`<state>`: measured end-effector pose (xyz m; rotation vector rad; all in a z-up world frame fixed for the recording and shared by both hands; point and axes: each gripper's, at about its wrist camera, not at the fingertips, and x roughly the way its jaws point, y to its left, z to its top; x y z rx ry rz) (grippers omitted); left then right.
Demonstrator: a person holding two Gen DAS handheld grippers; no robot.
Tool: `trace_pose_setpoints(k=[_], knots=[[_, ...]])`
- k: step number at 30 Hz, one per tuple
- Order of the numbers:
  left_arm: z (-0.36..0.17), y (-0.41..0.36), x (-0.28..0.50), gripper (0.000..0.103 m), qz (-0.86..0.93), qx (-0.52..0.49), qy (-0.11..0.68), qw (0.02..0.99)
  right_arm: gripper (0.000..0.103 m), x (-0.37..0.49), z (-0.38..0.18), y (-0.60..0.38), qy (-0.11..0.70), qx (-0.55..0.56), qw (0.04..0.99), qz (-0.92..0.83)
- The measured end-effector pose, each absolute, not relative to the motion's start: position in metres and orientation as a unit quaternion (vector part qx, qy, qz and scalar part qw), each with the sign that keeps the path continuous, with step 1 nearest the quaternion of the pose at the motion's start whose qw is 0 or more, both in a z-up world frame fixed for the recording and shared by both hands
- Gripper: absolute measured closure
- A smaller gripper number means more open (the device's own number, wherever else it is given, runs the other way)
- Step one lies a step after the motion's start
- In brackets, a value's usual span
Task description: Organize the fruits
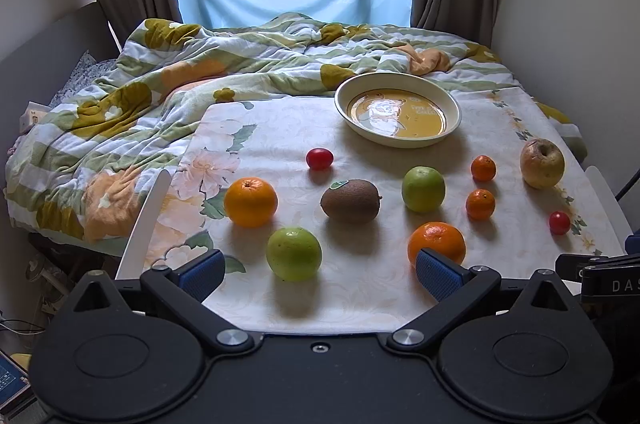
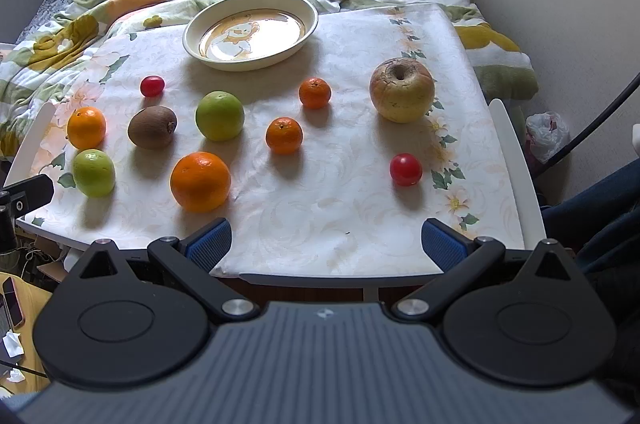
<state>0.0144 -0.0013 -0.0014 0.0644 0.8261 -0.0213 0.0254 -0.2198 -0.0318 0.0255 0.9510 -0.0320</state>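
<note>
Both the left claw (image 1: 320,270) and the right claw (image 2: 326,238) are wide apart and hold nothing. The fruits lie scattered on the surface (image 2: 320,216); the bowl (image 2: 250,30), upper middle, holds none.

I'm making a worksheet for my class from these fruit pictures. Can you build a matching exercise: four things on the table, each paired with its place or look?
Things:
1. kiwi
2. plate
3. wrinkled apple
4. left gripper

Descriptions:
A. farthest right on the table, stem hollow facing up
B. empty, at the far edge by the quilt
C. open, holding nothing, at the near edge
D. brown, with a small green sticker

Pairs: 1-D, 2-B, 3-A, 4-C
</note>
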Motion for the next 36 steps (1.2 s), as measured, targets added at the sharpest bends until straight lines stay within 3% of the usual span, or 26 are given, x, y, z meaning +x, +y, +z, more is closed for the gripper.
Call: trace_pose_setpoints(k=[22,32,36], knots=[[-0.002,0.005,0.018,0.0,-0.007,0.025,0.413,0.91,0.0,0.031,-0.027,-0.22,0.458,0.005,0.889,0.017],[-0.041,0.02,0.041,0.002,-0.005,0.034,0.422,0.906,0.0,0.057,-0.055,-0.195,0.46,-0.031,0.885,0.067],[-0.058,0.025,0.052,0.007,-0.015,0.034,0.422,0.906,0.0,0.067,-0.073,-0.183,0.461,-0.038,0.882,0.089]])
